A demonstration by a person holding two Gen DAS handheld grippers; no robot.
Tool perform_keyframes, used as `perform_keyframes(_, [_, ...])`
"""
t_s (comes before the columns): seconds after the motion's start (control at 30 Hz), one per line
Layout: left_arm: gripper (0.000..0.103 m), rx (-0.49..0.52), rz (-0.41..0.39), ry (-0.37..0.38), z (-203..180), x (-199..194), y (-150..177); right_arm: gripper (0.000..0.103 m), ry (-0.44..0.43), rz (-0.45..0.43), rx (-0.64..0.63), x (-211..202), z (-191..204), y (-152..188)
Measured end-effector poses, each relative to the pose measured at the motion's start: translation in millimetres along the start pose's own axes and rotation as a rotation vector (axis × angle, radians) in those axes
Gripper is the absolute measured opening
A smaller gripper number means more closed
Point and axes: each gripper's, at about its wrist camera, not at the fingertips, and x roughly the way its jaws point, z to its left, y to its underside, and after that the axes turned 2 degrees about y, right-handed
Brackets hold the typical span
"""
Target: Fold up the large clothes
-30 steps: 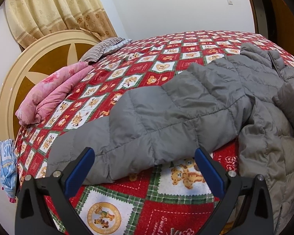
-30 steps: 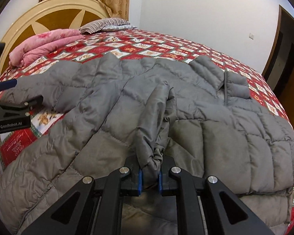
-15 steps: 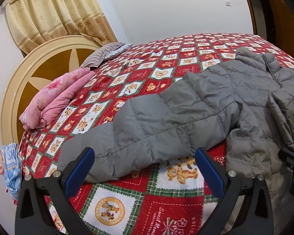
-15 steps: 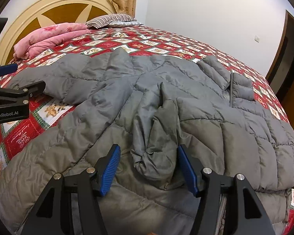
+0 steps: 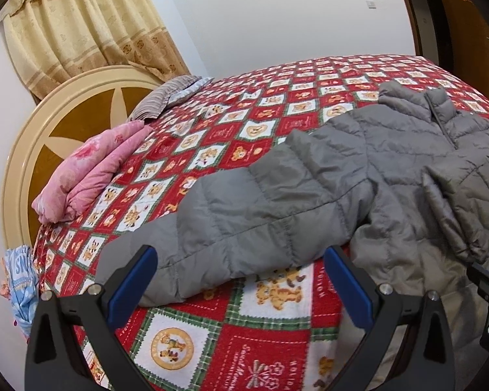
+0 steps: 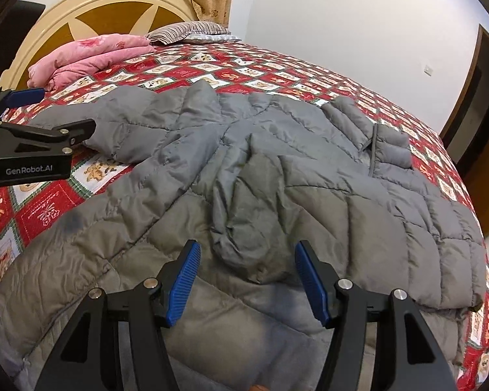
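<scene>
Right gripper (image 6: 247, 282) had released the folded sleeve (image 6: 254, 228), now lying ahead between its spread jaws. Left gripper (image 5: 239, 288) released, outstretched sleeve (image 5: 244, 224) ahead: next fold.

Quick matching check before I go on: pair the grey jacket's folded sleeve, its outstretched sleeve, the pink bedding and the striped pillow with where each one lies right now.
Things:
1. folded sleeve
2. outstretched sleeve
3. pink bedding
4. striped pillow

Places:
A. at the headboard, farthest back
B. flat on the bedspread, in front of the open left tongs
C. lying across the jacket's body, in front of the open right tongs
D. folded, near the headboard, beside the pillow

Pairs: 1-C, 2-B, 3-D, 4-A
</scene>
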Motion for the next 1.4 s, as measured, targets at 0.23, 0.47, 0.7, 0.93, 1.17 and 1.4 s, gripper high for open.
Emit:
perform_keyframes(0.23, [0.103,0.041,-0.024,0.012,-17,-10,-12,0.061,0.039,-0.009,-0.007,-16,-21,7])
perform_keyframes(0.47, [0.103,0.082,-0.062,0.074,-55,-22,-36,0.061,0.058,-0.066,0.232,-47,-113,20])
perform_keyframes(0.7, [0.103,0.109,-0.085,0.095,-121,-11,-57,0.061,0.164,-0.083,0.521,-50,-218,38])
perform_keyframes(0.93, [0.103,0.166,-0.028,-0.041,-147,44,-41,0.061,0.195,0.028,0.597,0,-264,49])
perform_keyframes(1.17, [0.103,0.147,-0.002,-0.045,-127,57,-34,0.061,0.15,0.078,0.51,33,-238,52])
perform_keyframes(1.4, [0.103,0.058,-0.05,-0.055,-102,34,-53,0.061,0.208,0.124,0.425,51,-218,54])
